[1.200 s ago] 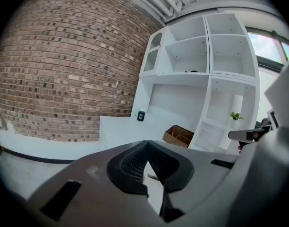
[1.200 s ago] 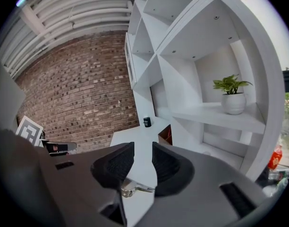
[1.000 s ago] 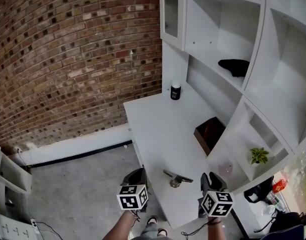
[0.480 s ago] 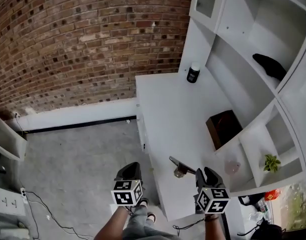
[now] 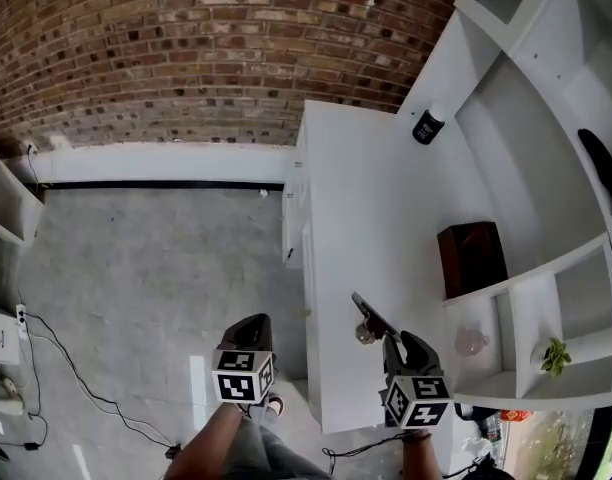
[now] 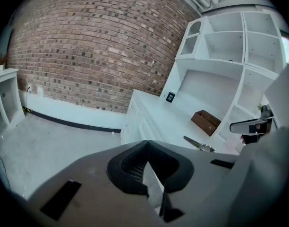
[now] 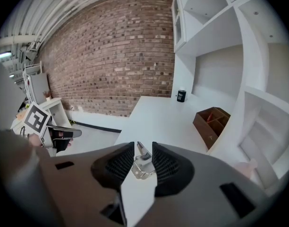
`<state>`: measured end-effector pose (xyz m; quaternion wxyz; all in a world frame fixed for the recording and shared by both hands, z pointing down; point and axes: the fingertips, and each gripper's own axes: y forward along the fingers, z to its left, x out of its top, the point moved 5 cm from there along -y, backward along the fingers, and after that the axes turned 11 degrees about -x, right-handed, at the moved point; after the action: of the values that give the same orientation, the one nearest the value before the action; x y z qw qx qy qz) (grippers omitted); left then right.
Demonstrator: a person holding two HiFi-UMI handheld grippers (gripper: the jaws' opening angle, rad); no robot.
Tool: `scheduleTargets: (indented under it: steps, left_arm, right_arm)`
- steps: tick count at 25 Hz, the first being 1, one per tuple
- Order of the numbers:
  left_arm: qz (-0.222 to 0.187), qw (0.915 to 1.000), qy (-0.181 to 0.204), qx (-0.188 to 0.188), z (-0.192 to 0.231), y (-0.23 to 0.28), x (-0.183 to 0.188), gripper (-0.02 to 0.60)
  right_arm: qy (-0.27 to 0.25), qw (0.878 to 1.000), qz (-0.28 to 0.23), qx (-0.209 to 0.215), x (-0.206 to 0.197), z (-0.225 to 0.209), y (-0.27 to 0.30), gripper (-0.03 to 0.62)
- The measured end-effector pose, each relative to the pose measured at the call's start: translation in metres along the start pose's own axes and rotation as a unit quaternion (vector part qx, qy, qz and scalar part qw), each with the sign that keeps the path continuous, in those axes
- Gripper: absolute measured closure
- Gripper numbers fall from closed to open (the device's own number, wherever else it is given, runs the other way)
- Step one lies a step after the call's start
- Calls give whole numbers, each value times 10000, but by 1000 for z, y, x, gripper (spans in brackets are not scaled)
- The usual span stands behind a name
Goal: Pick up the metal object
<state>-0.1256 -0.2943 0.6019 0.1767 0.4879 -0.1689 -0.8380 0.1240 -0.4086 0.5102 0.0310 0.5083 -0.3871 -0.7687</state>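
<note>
Two grippers: both low in the head view, one on each side of the table's near corner.
Left gripper (image 5: 252,324): off the table, out over the grey floor (image 5: 136,268); claw pinched together at the tips in its own view (image 6: 146,144), nothing in it. Idle, by the look of it!
White table (image 5: 356,198): running away toward the brick wall (image 5: 186,58), mostly bare.
Metal object (image 5: 370,318): lying flat near the table's front edge, thin lever end pointing up the table, shiny rounded part beside it. Framed right in the gap of the claw in the right gripper view (image 7: 142,167).
Right gripper (image 5: 398,340): nose down at the object's near end. Claw narrowly apart (image 7: 143,148), one dark pad on either side of the metal, apparently not yet clamped.
Black jar (image 5: 426,126): far end of the table, well apart from the action.
Brown box (image 5: 473,258): against the shelving on the right, also well clear.
Step in hand: final line-up on the metal object, grasp seemingly about to be made.
Next move: probably a touch more forward with the tips kept low to the tabletop, then a firm squeeze and a straight lift. Flat, slim piece, so a risk of sliding away or slipping out of a shallow pinch.
</note>
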Motion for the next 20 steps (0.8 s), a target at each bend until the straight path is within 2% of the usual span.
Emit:
scheduleTargets:
  steps: [10, 14, 17, 20]
  left_arm:
    - [199, 9997, -131, 11, 24, 6, -37, 577]
    - [261, 9996, -132, 32, 35, 5, -44, 577]
    - [332, 9993, -127, 67, 43, 4, -51, 577]
    - [384, 9992, -108, 80, 50, 3, -57, 577]
  right_arm:
    - [-1022, 9941, 366, 93, -24, 24, 24, 476]
    - [-1242, 9909, 500, 106, -30, 32, 33, 476]
    - [-1685, 9841, 554, -48, -35, 34, 38, 476]
    - [-2265, 9720, 595, -193, -39, 36, 43, 476]
